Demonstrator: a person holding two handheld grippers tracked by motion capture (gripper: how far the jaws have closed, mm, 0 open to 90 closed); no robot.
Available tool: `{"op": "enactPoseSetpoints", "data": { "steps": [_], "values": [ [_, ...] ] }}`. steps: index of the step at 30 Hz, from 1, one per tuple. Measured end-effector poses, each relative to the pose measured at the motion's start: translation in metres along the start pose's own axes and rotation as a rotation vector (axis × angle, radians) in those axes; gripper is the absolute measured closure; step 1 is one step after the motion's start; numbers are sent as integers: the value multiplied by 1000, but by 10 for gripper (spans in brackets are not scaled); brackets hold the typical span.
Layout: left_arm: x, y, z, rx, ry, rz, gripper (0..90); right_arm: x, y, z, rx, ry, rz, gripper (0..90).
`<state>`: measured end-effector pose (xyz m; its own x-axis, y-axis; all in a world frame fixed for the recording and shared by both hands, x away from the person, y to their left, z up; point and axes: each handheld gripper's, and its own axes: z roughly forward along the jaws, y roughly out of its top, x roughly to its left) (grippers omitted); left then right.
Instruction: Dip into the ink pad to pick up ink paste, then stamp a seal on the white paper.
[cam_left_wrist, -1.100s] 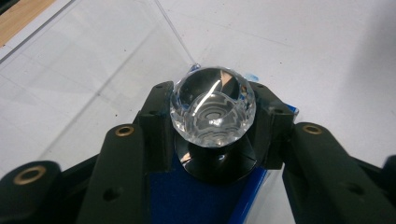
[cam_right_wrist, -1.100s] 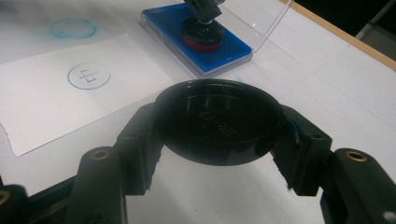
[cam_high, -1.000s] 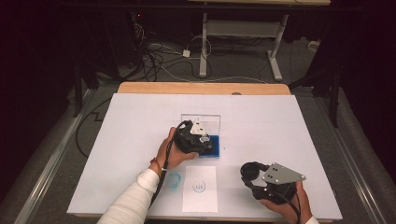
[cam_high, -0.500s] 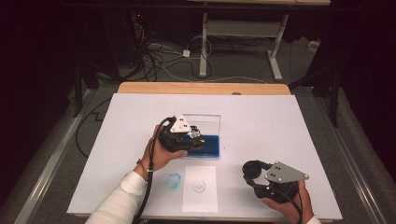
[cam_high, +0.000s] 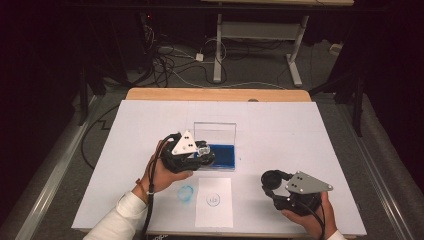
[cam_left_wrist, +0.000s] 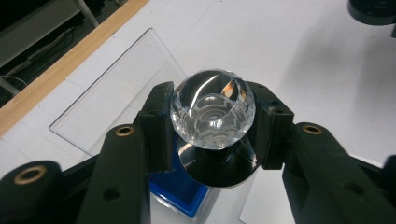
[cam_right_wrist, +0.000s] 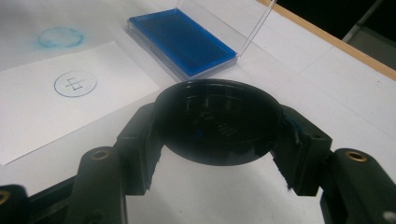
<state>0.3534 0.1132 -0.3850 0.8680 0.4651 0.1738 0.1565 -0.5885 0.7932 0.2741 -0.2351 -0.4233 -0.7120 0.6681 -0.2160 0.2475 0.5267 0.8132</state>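
Observation:
My left gripper (cam_high: 202, 150) is shut on a stamp with a faceted clear knob (cam_left_wrist: 212, 114) and a round black base (cam_left_wrist: 219, 170). It hangs just left of and above the blue ink pad (cam_high: 223, 156), whose clear lid (cam_high: 215, 132) stands open behind it. Near the table's front right, my right gripper (cam_high: 273, 180) is shut on a round black cap (cam_right_wrist: 217, 121). A white paper slip (cam_high: 214, 210) lies between the two hands and carries a round blue stamped mark (cam_right_wrist: 74, 84).
A faint blue smudge (cam_high: 185, 192) marks the white tabletop left of the slip. The table's wooden far edge (cam_high: 215, 94) runs along the back. Beyond it are cables and a desk frame on the floor.
My left gripper has lifted the stamp off the ink pad and carried it leftward. The right gripper has stayed put with the cap.

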Motion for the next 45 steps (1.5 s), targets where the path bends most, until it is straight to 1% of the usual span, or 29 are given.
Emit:
{"op": "enactPoseSetpoints", "data": {
  "steps": [2, 5, 8, 10, 12, 14, 18, 20, 22, 24, 25, 26, 28, 29, 31, 34, 39, 41, 43, 45],
  "values": [
    [-1, -1, -4, -2, 4, 9, 546, -1, 0, 1, 2, 1, 2, 389],
    [-3, -3, -10, -13, -3, 11, 545, -1, 0, 1, 3, -2, 0, 389],
    [-7, -5, -16, -11, -4, 22, 545, -1, 0, 1, 3, -3, 2, 389],
    [-8, -7, -19, -11, -14, 24, 545, 0, 0, 1, 4, -3, -1, 389],
    [-9, -9, -23, -14, -8, 24, 546, 0, 0, 1, 4, -2, -2, 389],
    [-10, -11, -27, -10, -15, 28, 545, 1, 0, 1, 4, -3, -3, 389],
    [-12, -16, -33, -1, -21, 29, 546, 1, 0, 0, 3, -3, -3, 389],
    [-14, -19, -36, 3, -23, 22, 545, 1, 0, 0, 3, -3, -3, 388],
    [-15, -21, -39, 10, -23, 30, 545, 2, 0, 0, 3, -3, -7, 388],
    [-16, -22, -42, 6, -31, 25, 545, 2, 0, 1, 5, -2, -9, 389],
    [-16, -23, -44, 5, -29, 31, 545, 3, 0, 1, 5, -1, -8, 389],
    [-16, -23, -45, 2, -28, 29, 545, 2, 0, 1, 6, -1, -7, 388],
    [-16, -23, -47, -2, -39, 21, 545, 1, -1, 1, 9, 0, -2, 389],
    [-17, -23, -48, -5, -36, 25, 545, 1, -1, 2, 10, 0, -3, 389],
    [-20, -23, -48, -3, -47, 26, 545, 1, -1, 1, 10, -1, -7, 389],
    [-27, -22, -48, 7, -68, 49, 545, 2, -1, 0, 9, -5, -10, 388],
    [-36, -21, -45, 9, -100, 59, 545, 3, -3, -1, 12, -3, -10, 388],
    [-42, -20, -41, 29, -88, 89, 545, 4, -2, -2, 10, -4, -9, 388],
    [-46, -21, -37, 30, -104, 92, 545, 5, -2, -2, 10, -2, -18, 389],
    [-49, -21, -32, 33, -104, 99, 545, 6, -1, -2, 9, -4, -21, 388]
  ]
}}
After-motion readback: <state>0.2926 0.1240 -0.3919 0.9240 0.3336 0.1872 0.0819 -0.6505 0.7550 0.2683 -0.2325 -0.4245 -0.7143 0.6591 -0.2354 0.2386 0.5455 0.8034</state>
